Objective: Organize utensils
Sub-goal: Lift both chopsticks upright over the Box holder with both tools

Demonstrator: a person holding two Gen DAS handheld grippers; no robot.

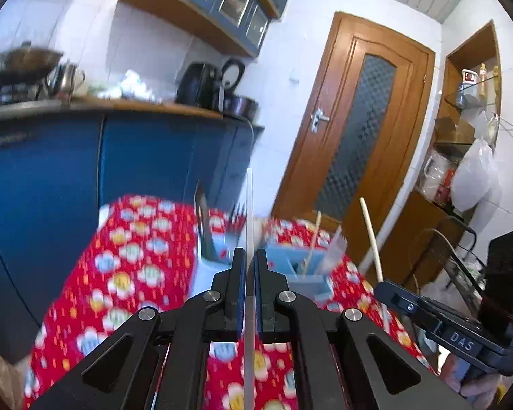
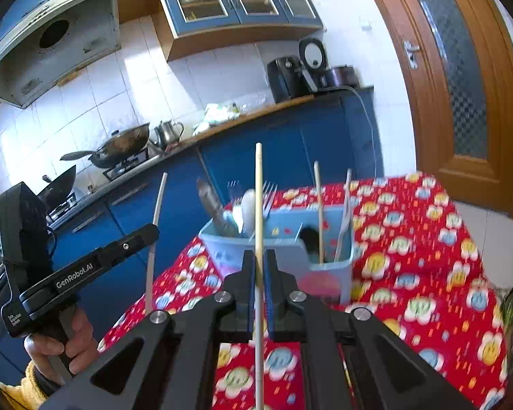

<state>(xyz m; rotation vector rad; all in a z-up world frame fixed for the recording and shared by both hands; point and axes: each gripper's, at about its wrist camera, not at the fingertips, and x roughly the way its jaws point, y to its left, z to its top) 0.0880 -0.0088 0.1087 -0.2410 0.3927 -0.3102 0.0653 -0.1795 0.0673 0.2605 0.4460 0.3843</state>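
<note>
Pale chopstick (image 1: 250, 212) clenched upright in the left tongs (image 1: 250, 266), wooden chopstick (image 2: 258, 198) in the right tongs (image 2: 259, 266), raised for dropping into the blue holder (image 2: 328, 235) at frame centre

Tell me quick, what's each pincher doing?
Left gripper: shut on a white chopstick.
Right gripper: shut on a pale wooden chopstick.
</note>
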